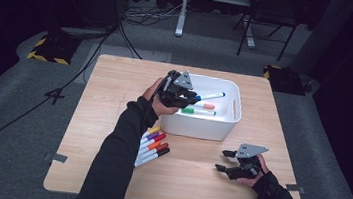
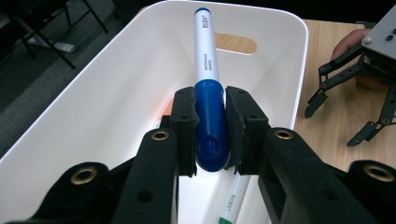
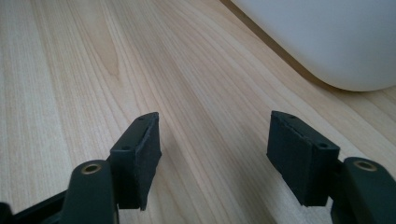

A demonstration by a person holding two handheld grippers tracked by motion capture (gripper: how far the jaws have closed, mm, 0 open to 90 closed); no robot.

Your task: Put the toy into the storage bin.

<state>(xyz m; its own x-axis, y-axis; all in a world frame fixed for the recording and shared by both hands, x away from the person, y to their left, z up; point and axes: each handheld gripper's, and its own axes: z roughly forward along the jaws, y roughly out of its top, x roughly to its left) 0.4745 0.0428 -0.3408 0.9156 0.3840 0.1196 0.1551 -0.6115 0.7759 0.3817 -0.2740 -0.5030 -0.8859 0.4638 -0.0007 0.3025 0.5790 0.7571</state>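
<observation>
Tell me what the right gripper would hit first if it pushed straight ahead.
Probably the rounded corner of the white plastic bin. The open right gripper points along the bare light wooden table towards it, though depth is hard to judge.

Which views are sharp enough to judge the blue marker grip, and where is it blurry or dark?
Left gripper view: blue-capped white marker sharp at the pads, near black gripper arms soft. Right gripper view: wood-grain table crisp, white plastic bin blurred. High view: table lit evenly, surroundings dark, marker small.
</observation>
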